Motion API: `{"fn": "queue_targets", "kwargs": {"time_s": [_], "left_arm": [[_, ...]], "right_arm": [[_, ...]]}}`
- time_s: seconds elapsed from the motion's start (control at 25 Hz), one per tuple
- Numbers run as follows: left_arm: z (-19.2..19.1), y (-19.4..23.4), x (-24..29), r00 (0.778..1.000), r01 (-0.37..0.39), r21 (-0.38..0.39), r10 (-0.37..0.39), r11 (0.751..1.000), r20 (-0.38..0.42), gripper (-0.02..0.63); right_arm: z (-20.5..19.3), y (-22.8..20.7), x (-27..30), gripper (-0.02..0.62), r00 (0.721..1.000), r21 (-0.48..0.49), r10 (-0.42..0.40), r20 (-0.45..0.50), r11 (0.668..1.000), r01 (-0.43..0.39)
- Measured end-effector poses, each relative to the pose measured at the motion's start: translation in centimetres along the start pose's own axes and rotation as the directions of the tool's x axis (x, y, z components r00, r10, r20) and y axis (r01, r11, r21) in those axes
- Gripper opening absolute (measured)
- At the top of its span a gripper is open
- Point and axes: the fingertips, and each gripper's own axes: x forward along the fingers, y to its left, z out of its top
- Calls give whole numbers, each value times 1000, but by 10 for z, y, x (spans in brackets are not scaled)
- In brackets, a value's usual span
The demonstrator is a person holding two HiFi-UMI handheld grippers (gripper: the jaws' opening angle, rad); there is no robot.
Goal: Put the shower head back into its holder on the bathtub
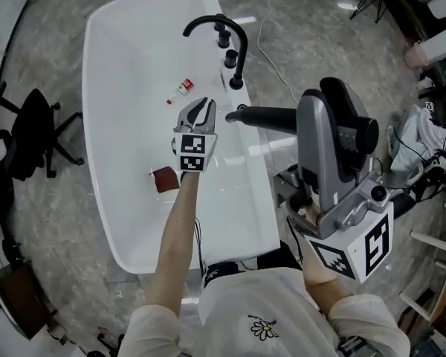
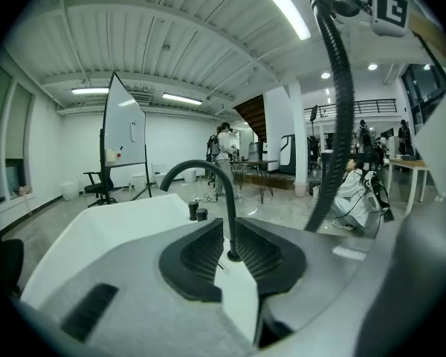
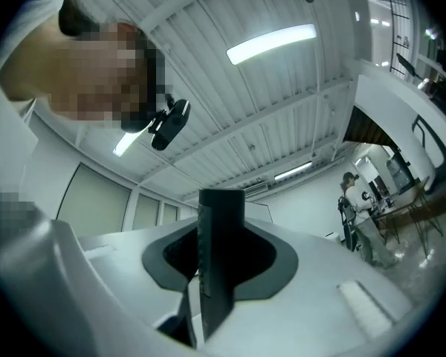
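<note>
The black shower head [image 1: 264,117] is held level over the rim of the white bathtub [image 1: 119,199], and my right gripper [image 1: 303,121] is shut on its handle. In the right gripper view the black handle [image 3: 219,244] stands clamped between the jaws, aimed at the ceiling. The shower's black hose [image 2: 334,88] hangs at the upper right of the left gripper view. My left gripper [image 1: 201,106] hovers above the tub, left of the shower head, with its jaws a little apart and nothing between them [image 2: 229,233]. The black faucet [image 1: 234,43] and two knobs stand on the far rim.
A small red and white item [image 1: 184,86] and a dark red object [image 1: 165,178] lie inside the tub. A black office chair [image 1: 37,132] stands left of it. Bags and cables [image 1: 424,155] clutter the floor at the right. People stand far off in the room [image 2: 223,151].
</note>
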Motion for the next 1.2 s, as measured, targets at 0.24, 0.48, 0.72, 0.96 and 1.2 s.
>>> {"fn": "queue_targets", "kwargs": {"time_s": [0.24, 0.48, 0.72, 0.96, 1.2], "left_arm": [[14, 19, -34, 999, -32, -10, 32, 999, 38, 48], [-1, 11, -38, 997, 12, -112, -3, 994, 74, 48], [-25, -2, -12, 998, 60, -130, -55, 990, 37, 48], [-50, -6, 23, 997, 78, -172, -78, 982, 9, 46], [-80, -19, 49, 995, 87, -218, -95, 972, -23, 44]], "right_arm": [[-27, 7, 9, 98, 995, -105, -39, -91, 994, 29], [-78, -26, 10, 98, 976, -110, -121, -182, 989, 102], [-140, -77, 9, 98, 940, -127, -211, -269, 975, 182], [-219, -128, 4, 98, 889, -142, -263, -375, 964, 225], [-293, -162, -9, 98, 835, -181, -272, -478, 961, 209]]}}
